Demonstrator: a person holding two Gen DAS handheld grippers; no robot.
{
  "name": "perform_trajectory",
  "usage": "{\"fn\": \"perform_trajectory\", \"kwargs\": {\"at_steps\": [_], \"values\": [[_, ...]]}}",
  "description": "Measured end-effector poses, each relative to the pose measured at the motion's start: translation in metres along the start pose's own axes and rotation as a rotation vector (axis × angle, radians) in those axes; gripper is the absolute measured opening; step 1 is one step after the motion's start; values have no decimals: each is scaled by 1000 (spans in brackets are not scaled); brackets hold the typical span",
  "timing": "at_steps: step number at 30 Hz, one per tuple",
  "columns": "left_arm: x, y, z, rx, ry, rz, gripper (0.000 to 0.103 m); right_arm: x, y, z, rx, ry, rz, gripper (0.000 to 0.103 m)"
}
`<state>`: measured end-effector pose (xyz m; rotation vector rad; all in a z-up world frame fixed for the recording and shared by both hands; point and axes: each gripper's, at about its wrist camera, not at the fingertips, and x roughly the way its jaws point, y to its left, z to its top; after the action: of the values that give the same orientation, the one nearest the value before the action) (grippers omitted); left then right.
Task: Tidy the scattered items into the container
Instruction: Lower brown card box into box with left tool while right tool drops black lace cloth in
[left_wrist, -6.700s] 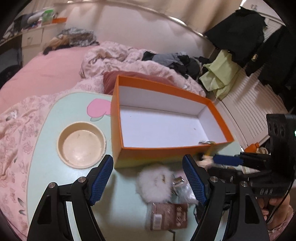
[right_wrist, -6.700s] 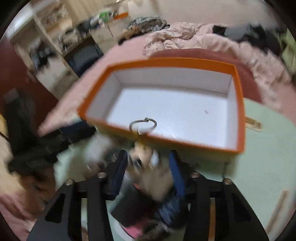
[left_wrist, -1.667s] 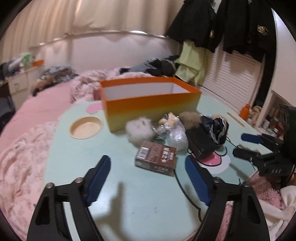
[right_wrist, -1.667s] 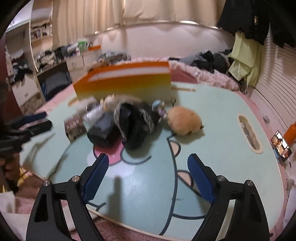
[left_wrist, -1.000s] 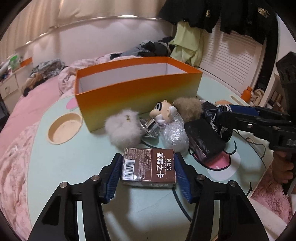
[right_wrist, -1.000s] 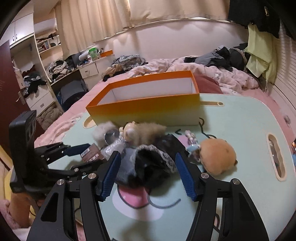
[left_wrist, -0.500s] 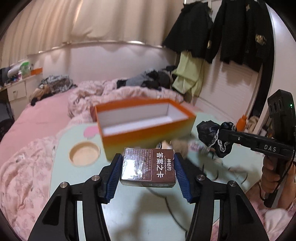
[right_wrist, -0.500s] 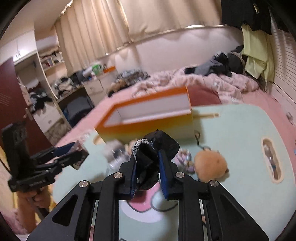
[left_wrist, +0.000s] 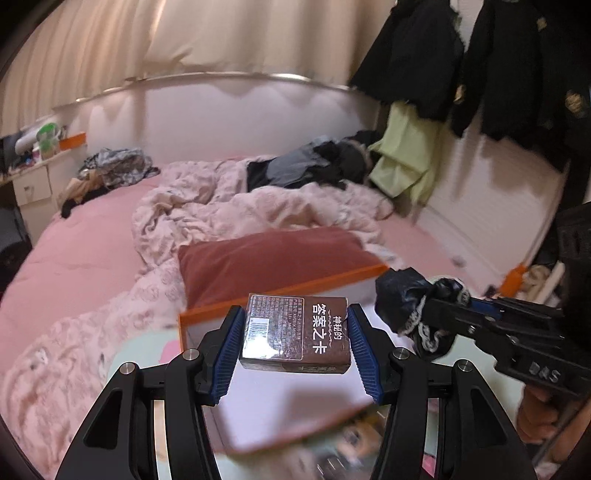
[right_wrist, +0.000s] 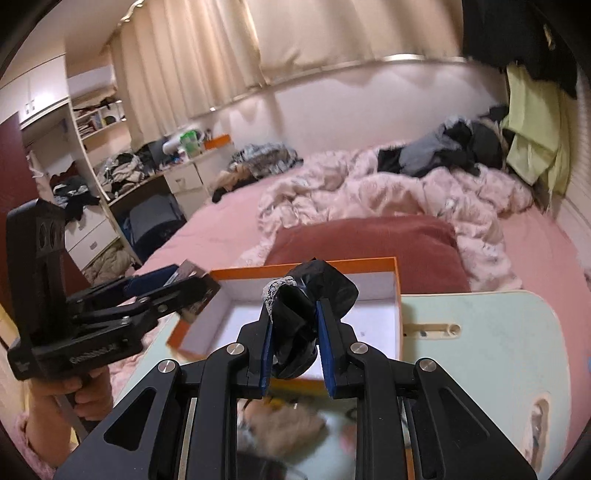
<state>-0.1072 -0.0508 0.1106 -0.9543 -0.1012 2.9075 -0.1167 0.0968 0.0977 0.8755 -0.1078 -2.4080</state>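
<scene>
My left gripper (left_wrist: 295, 345) is shut on a brown card box (left_wrist: 295, 338) with white Chinese lettering and holds it in the air over the orange box with a white inside (left_wrist: 280, 291). My right gripper (right_wrist: 294, 338) is shut on a black lace-trimmed cloth bundle (right_wrist: 306, 306) and holds it above the same orange box (right_wrist: 397, 295). The right gripper with the cloth (left_wrist: 413, 302) shows at the right of the left wrist view. The left gripper with the card box (right_wrist: 192, 280) shows at the left of the right wrist view.
The orange box stands on a mint-green table (right_wrist: 480, 332). Blurred loose items, among them a fluffy tan toy (right_wrist: 280, 421), lie on the table below my grippers. A dark red pillow (left_wrist: 273, 258) and a pink bed with crumpled bedding (right_wrist: 388, 199) lie behind the box.
Both grippers have risen and moved forward over the orange box, each still holding its item. The loose items on the table have dropped to the bottom of both views.
</scene>
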Motion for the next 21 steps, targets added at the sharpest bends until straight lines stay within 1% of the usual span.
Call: {"fn": "perform_trajectory", "kwargs": {"at_steps": [2, 3, 4, 5, 6, 7, 9, 10, 12, 14, 16, 18, 19, 20, 21], "values": [[25, 2, -2, -10, 49, 51, 56, 16, -6, 3, -5, 8, -23, 25], [33, 5, -4, -33, 65, 55, 57, 27, -12, 3, 1, 17, -38, 29], [38, 8, -5, -64, 75, 35, 58, 35, -18, 3, 21, 28, -47, 35], [42, 13, -7, -105, 84, 5, 64, 45, -27, 2, 64, 52, -52, 36], [43, 18, -9, -152, 94, -20, 75, 48, -32, -1, 95, 63, -50, 36], [44, 23, -11, -195, 102, -35, 78, 48, -34, 0, 109, 62, -47, 36], [38, 31, -15, -244, 100, -51, 78, 39, -39, -1, 124, 25, -41, 37], [32, 33, -15, -246, 91, -49, 78, 34, -39, 0, 122, 9, -51, 44], [16, 35, -14, -236, 62, -30, 78, 14, -36, 1, 118, -42, -76, 51], [-9, 36, -16, -222, 13, -16, 79, -7, -32, 2, 109, -86, -67, 52], [-36, 35, -21, -202, -21, -6, 86, -32, -26, 3, 95, -121, -53, 52], [-64, 33, -36, -168, -52, 8, 96, -57, -19, -1, 83, -140, -68, 52], [-74, 32, -45, -155, -65, 4, 97, -72, -14, -8, 75, -147, -85, 52], [-83, 31, -56, -149, -67, 2, 97, -78, -13, -11, 69, -152, -93, 52], [-88, 30, -69, -150, -51, -3, 97, -90, -10, -24, 58, -164, -103, 54]]}}
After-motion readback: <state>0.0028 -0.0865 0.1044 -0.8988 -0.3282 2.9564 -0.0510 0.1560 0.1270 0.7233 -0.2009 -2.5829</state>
